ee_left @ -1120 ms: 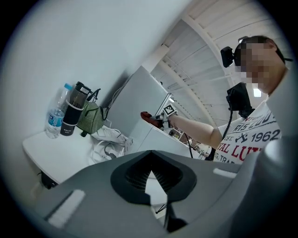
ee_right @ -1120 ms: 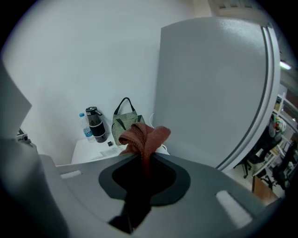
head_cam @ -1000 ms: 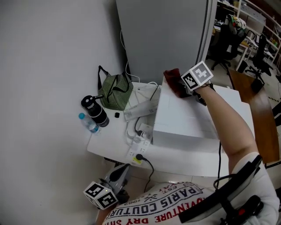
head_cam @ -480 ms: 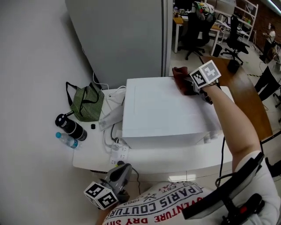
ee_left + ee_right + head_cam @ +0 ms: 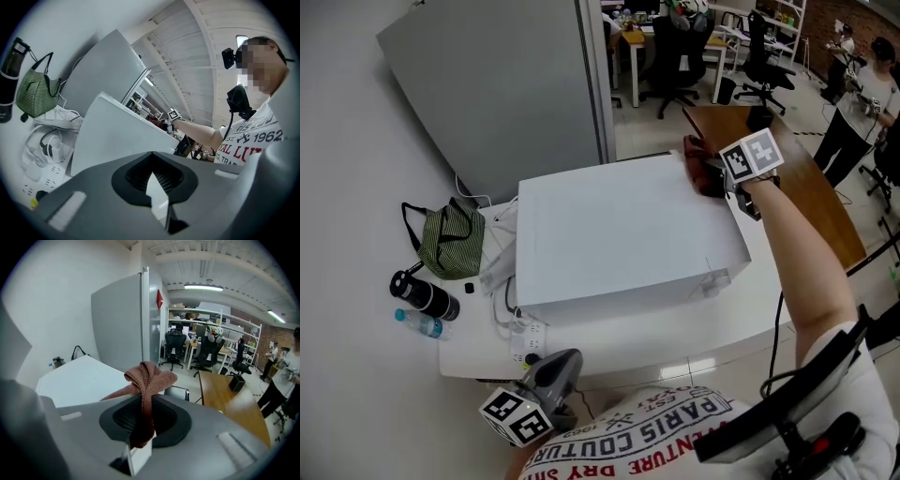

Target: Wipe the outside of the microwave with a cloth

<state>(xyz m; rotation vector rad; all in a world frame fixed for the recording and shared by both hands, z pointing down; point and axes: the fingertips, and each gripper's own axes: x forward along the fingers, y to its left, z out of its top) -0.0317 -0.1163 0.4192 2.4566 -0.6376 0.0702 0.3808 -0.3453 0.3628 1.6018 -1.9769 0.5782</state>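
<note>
— So, where's the cloth (image 5: 147, 376)?
— Pinched tight in the right claw (image 5: 142, 430), at the far right top corner of the microwave (image 5: 619, 234); left claw (image 5: 154, 187) closed on nothing, near the table (image 5: 694, 337) edge.

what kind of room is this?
Probably an open-plan office or lab corner: rolling office chairs, stocked shelving along the back wall, and a microwave on a white table beside a grey partition.

The right claw (image 5: 715, 176), clamped on the reddish cloth (image 5: 698, 161), has slid along the far edge of the microwave (image 5: 609, 234) top, from its rear left corner to its rear right corner.
</note>
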